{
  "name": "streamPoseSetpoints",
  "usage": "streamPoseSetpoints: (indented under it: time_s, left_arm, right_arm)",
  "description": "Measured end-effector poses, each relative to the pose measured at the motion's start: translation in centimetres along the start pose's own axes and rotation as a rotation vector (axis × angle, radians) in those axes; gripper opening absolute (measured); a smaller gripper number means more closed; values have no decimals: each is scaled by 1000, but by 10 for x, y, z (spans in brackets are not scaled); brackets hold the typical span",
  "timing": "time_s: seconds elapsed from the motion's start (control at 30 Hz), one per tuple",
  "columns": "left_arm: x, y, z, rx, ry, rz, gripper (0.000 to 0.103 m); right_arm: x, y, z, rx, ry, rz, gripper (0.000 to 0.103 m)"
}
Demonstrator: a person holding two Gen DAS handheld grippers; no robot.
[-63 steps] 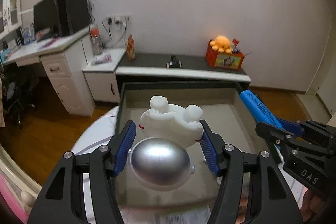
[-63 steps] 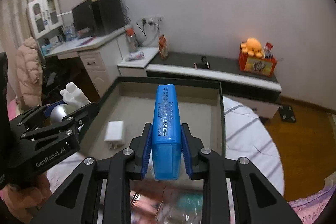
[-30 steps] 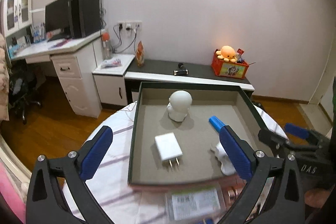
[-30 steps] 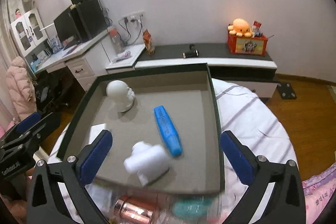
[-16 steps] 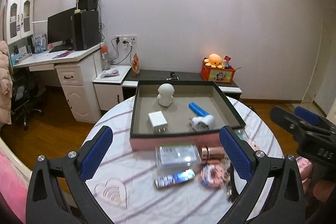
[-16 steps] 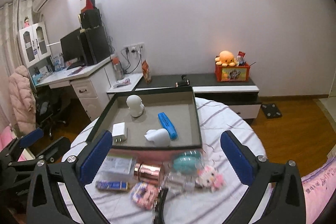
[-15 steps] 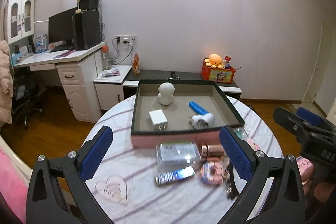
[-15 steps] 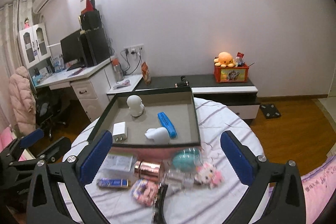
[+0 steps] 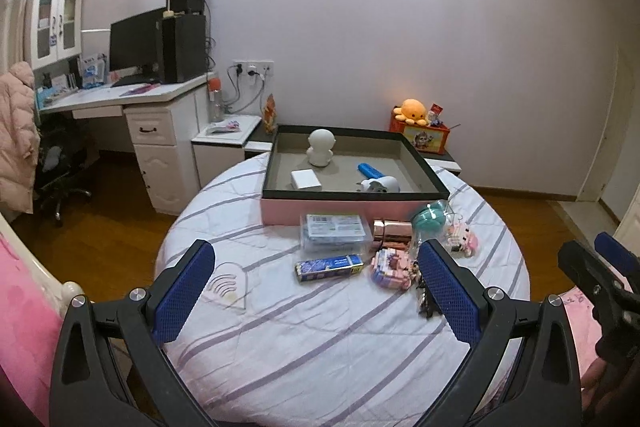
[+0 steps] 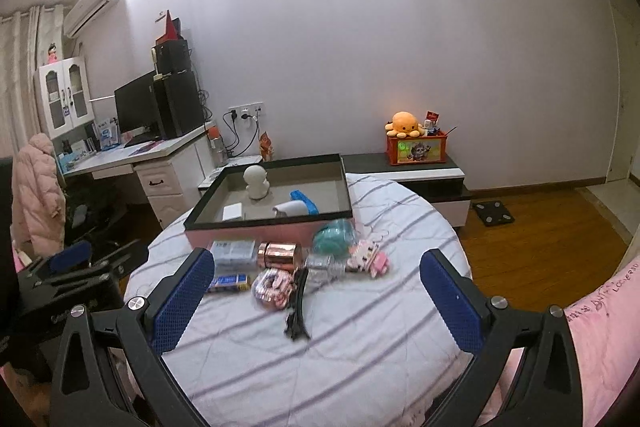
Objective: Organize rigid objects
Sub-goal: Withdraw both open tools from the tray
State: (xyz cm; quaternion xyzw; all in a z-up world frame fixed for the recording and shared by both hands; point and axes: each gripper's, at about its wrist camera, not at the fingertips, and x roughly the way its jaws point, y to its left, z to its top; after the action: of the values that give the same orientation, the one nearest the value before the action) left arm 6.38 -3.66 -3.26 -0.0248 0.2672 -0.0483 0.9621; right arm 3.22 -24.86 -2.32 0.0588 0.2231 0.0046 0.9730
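A pink box with a dark rim (image 9: 352, 207) (image 10: 256, 229) stands at the far side of the round table. Inside lie a white round-headed figure (image 9: 320, 147) (image 10: 256, 181), a white charger (image 9: 306, 180) (image 10: 233, 211), a blue marker (image 9: 370, 171) (image 10: 303, 201) and a white and silver toy (image 9: 380, 184) (image 10: 290, 209). My left gripper (image 9: 316, 295) is open and empty, pulled back above the near table. My right gripper (image 10: 316, 297) is open and empty too, also held back from the box.
In front of the box lie a clear packet (image 9: 334, 231), a copper can (image 9: 392, 233) (image 10: 280, 255), a teal round thing (image 10: 334, 237), a blue bar (image 9: 330, 267), pink brick toys (image 10: 368, 257) and a black cord (image 10: 298, 307). A striped cloth (image 9: 320, 347) covers the table. A desk (image 9: 120, 107) stands at left.
Both grippers let go of the white and silver toy and the blue marker in the box, opened, and drew back and up from the table, so the whole table now shows.
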Motion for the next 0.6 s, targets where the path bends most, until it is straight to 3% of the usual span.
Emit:
streamPoseSetpoints:
  time_s: [0.2, 0.6]
  left_arm:
    - [-21, 7, -17, 3, -8, 15, 103]
    - [-29, 20, -19, -12, -35, 40, 103]
  right_arm:
    - [-12, 8, -11, -27, -5, 0, 103]
    - [-14, 19, -18, -62, 17, 17, 103]
